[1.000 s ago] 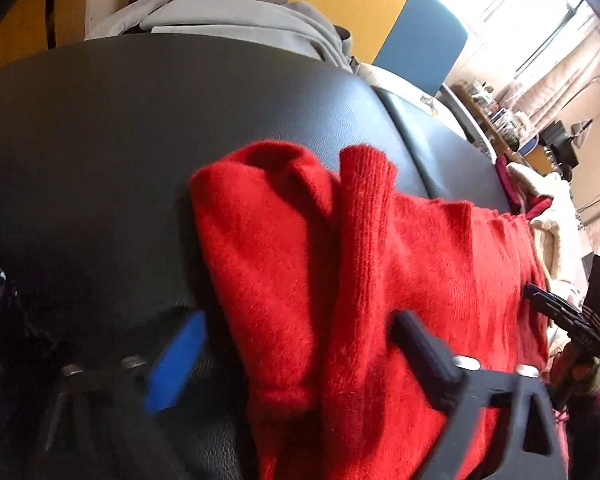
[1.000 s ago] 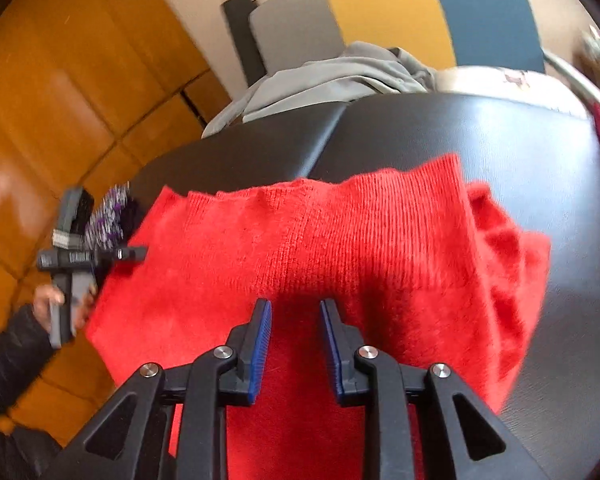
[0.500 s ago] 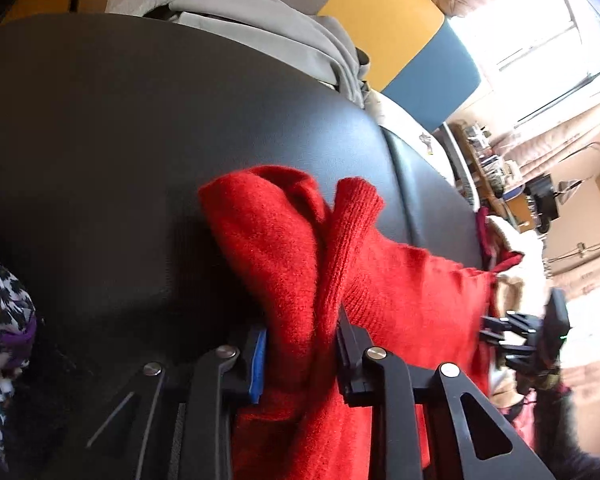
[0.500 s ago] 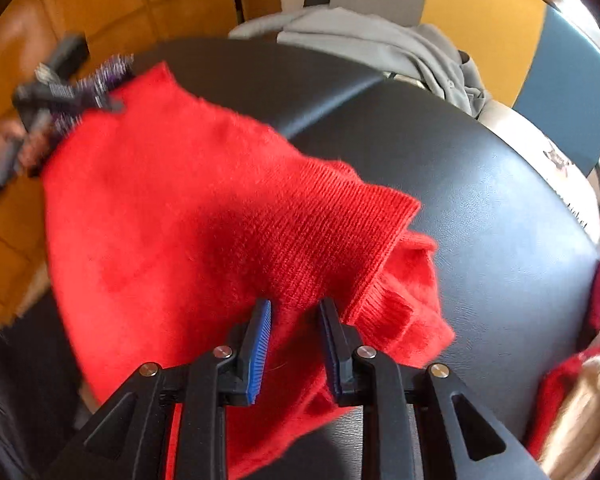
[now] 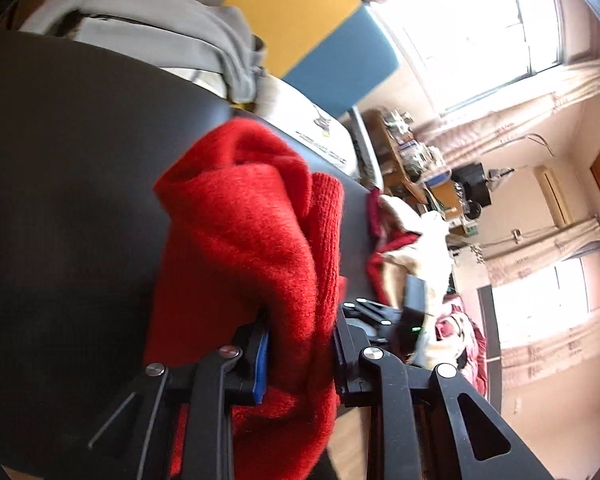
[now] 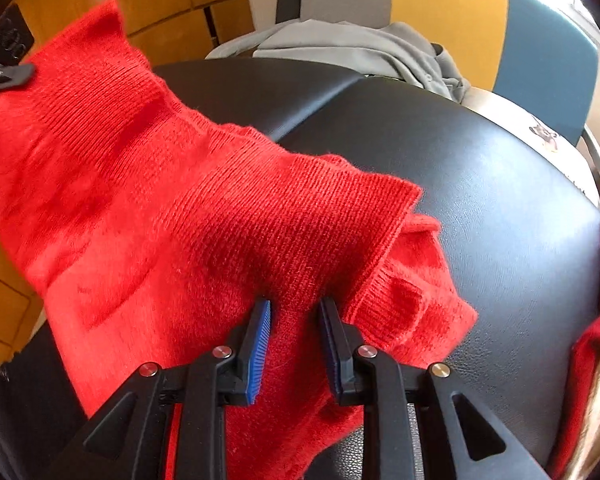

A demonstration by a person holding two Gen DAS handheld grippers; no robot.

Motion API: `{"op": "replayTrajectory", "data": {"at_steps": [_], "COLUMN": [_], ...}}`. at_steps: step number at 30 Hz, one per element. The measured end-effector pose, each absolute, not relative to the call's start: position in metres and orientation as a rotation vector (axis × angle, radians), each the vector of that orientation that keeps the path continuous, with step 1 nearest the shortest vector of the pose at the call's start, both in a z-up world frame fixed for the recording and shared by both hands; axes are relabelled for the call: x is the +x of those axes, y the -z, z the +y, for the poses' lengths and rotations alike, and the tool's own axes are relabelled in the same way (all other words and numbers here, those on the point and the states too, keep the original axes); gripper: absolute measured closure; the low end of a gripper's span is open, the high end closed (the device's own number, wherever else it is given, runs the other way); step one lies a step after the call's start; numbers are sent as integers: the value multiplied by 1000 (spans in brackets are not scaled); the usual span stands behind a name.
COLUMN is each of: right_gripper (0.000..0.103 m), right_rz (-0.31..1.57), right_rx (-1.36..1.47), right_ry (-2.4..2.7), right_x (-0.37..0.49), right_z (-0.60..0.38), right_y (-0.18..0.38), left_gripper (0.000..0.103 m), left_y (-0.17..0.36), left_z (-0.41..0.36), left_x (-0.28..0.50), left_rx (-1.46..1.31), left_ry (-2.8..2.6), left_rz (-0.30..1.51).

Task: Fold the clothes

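Claws, left (image 5: 300, 344) and right (image 6: 294, 332), clench red sweater (image 6: 204, 216); black seat (image 6: 500, 208) apparently bare rightward.

The red sweater (image 6: 204, 216) runs off the bottom of both views, its bunched cloth hides the left tool's (image 5: 300, 344) fingertips, and the shelf clutter (image 5: 412, 148) is too small to tell.

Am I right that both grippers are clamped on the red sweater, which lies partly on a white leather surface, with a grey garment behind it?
Not quite: the leather surface is black, as the right wrist view shows. Otherwise yes: the left gripper and right gripper both clamp the red sweater, with the grey garment behind.
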State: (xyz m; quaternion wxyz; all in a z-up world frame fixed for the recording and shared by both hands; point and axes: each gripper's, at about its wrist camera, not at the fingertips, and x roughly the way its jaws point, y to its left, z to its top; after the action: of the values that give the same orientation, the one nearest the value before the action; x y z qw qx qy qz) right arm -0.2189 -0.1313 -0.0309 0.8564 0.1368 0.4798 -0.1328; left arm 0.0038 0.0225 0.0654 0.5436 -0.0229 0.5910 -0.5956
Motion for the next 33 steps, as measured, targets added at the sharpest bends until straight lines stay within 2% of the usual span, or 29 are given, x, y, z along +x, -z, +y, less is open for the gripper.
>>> {"op": "replayTrajectory", "data": {"at_steps": [4,9,13,18,21,22,23,24,25,33], "right_gripper": [79,79,79,79,79,79,79,78,78,78], "right_rz": [961,888,843,798,777,772,767,764,766,778], "right_rx": [320,384,415,448,456,452,437,425,423,369], "right_ry": [283,265,248,242,243,244,245,246,246,323], "right_x": [-225,-236,-242,-249,-252,-254,-256,-259,-264,-327], "right_z": [-131,-133,-136,-136,-136,-135,-133,-130,-128,-112], "right_y": [31,33,35,38,39,38,36,33,30,-8], "left_gripper": [78,78,78,78,70,58,50,36,31,31], "left_y": [-66,-35,-6,-2,6,4,0,-8,-16,-80], "left_z": [-13,-60,-83,-94,-96,-94,-93,-91,-87,-49], "left_x": [-41,-86,-100,-115,-118,-118,-119,-120,-121,-124], "left_rx": [-11,56,73,104,134,123,111,104,103,133], "left_ry": [1422,1363,1295,1261,1250,1252,1281,1317,1335,1523], "left_rz": [1428,1497,1546,1525,1562,1570,1584,1589,1581,1481]}}
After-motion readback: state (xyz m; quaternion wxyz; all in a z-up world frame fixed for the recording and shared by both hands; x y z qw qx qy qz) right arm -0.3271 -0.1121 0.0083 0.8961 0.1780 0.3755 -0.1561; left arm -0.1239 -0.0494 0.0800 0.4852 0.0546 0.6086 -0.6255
